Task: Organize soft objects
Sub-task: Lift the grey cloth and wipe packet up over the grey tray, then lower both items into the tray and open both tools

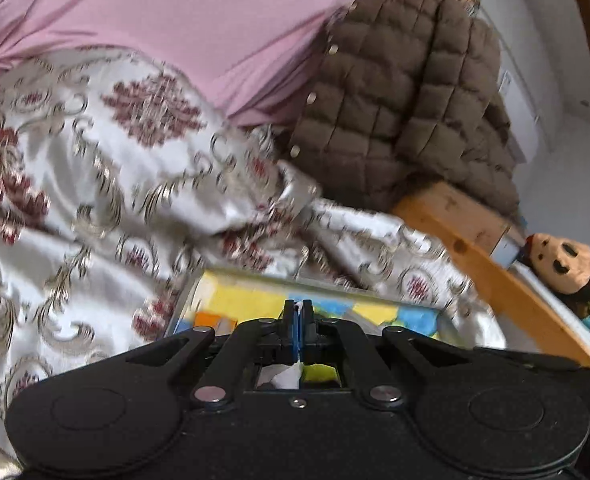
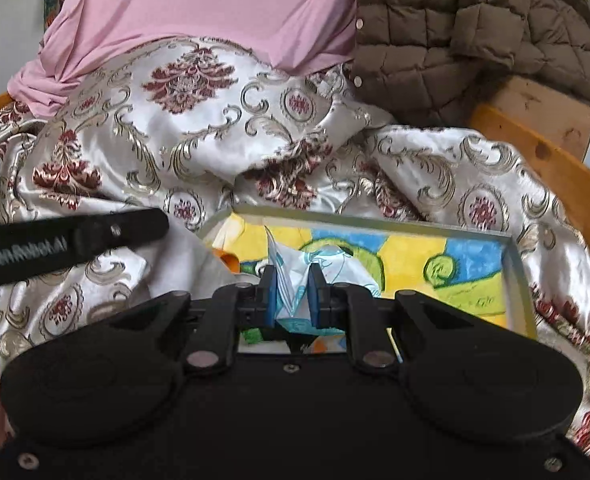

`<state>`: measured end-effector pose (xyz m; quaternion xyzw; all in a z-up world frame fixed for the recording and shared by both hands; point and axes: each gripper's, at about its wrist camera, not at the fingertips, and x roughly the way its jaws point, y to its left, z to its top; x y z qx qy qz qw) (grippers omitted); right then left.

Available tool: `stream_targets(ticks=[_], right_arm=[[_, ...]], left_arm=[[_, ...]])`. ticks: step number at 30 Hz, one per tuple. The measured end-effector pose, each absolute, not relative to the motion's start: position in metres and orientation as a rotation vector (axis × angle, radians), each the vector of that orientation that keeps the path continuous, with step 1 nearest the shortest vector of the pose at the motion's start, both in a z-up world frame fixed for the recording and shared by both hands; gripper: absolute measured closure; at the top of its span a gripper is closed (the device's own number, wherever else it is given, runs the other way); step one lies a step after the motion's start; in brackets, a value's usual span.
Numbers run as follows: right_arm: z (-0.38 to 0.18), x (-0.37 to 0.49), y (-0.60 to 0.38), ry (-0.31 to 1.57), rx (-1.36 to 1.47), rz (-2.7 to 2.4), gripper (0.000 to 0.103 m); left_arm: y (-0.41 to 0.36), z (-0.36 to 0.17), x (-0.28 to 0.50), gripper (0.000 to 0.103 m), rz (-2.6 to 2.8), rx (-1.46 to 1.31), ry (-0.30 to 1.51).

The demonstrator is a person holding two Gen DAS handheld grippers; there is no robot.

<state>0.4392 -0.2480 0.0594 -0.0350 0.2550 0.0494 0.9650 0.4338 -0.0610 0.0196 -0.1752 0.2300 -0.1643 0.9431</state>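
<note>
A white satin blanket with red and gold ornaments (image 1: pixel 95 168) (image 2: pixel 183 128) lies crumpled over the bed. My left gripper (image 1: pixel 299 308) is shut on a thin white fabric edge (image 1: pixel 291 376), low over a colourful framed picture (image 1: pixel 247 300). My right gripper (image 2: pixel 293 276) is shut on a bunched white cloth with light-blue print (image 2: pixel 315 264), just above the same picture (image 2: pixel 435 260). The left gripper's arm (image 2: pixel 75 236) shows at the left of the right wrist view. A pink cloth (image 1: pixel 199 16) (image 2: pixel 215 4) and a brown quilted jacket (image 1: pixel 407 96) (image 2: pixel 475 24) lie behind.
A wooden bed rail (image 1: pixel 507 280) (image 2: pixel 555 160) runs along the right. A stuffed toy with a tan face (image 1: pixel 567 264) sits beyond the rail. White wall (image 1: pixel 555 40) lies to the right.
</note>
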Motion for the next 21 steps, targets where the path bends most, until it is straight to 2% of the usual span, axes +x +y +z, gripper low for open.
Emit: stream_targets(ticks=[11, 17, 19, 21], right_arm=[[0.041, 0.438, -0.254, 0.570, -0.092, 0.081, 0.092], [0.044, 0.436, -0.258, 0.585, -0.074, 0.073, 0.086], [0.046, 0.433, -0.258, 0.587, -0.078, 0.070, 0.085], [0.048, 0.431, -0.258, 0.589, -0.085, 0.067, 0.085]], left_arm=[[-0.080, -0.007, 0.440, 0.103, -0.313, -0.263, 0.594], [-0.083, -0.006, 0.439, 0.102, -0.311, -0.269, 0.620], [-0.083, -0.005, 0.439, 0.099, -0.311, -0.275, 0.630], [-0.083, -0.004, 0.439, 0.090, -0.308, -0.277, 0.636]])
